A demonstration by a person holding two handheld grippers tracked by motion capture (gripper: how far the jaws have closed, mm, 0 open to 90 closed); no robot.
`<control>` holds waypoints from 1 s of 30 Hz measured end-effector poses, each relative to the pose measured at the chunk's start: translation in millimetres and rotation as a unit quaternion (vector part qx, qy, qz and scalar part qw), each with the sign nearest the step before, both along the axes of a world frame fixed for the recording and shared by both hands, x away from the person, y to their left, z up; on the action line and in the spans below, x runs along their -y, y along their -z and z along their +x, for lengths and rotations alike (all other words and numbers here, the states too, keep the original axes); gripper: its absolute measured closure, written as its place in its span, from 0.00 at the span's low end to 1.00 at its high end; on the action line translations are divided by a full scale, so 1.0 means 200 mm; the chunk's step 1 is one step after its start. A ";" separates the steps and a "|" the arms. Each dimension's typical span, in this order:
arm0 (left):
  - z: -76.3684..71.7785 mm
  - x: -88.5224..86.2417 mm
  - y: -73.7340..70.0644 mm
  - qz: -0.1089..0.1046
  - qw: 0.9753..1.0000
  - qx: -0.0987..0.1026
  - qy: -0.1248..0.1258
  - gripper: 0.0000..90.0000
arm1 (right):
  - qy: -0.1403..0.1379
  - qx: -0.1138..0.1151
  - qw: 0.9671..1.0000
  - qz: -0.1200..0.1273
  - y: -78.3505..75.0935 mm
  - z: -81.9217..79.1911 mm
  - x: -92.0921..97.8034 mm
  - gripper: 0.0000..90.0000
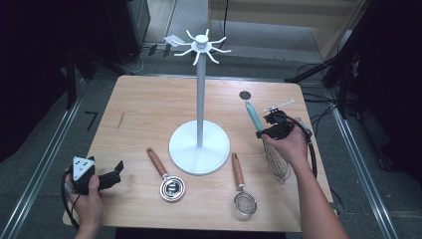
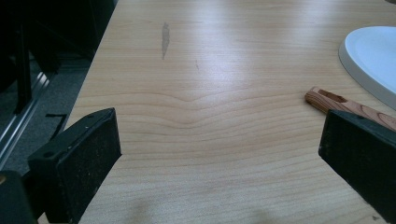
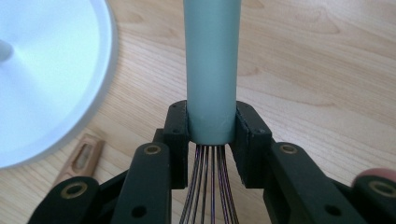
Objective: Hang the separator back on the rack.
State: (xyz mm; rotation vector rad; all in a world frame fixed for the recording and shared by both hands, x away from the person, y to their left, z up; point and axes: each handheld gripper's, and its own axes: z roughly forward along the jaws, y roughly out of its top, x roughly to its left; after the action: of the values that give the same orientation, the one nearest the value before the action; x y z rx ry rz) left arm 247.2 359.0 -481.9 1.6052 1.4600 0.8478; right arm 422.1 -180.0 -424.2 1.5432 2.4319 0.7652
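My right tool [image 3: 211, 135] is clamped on the whisk [image 1: 268, 142] where its pale handle meets the wires, near the surface's right edge. My left tool [image 2: 219, 158] gapes wide, holding nothing, at the near-left corner. The rack [image 1: 199, 144] stands mid-surface.

- A lab or recording studio, not a home kitchen.
- A lone wooden table [image 1: 149, 104] stands on grey floor, with metal rails [image 1: 45, 164] along its left and right.
- Black stands [image 1: 343, 64] and loose cables [image 1: 318, 107] lie at the far side.
- Dark surroundings enclose it.
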 end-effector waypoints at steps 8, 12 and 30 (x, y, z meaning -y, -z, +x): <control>0.00 0.00 0.00 0.000 1.000 0.000 0.000 0.00 | 0.006 0.055 0.998 0.026 -0.05 -0.07 0.01 0.78; 0.00 0.00 0.00 0.000 1.000 0.000 -0.001 0.00 | 0.010 0.081 0.995 0.049 -0.08 -0.11 0.01 0.78; 0.00 0.00 0.00 -0.001 1.000 0.001 -0.002 0.00 | -0.015 0.196 0.974 0.115 -0.22 -0.29 -0.06 0.78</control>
State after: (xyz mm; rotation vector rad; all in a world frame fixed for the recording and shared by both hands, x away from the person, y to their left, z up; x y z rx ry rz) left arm 247.1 359.0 -481.9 1.5998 1.4627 0.8496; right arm 364.9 -167.2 -380.5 1.2746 2.1388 1.2608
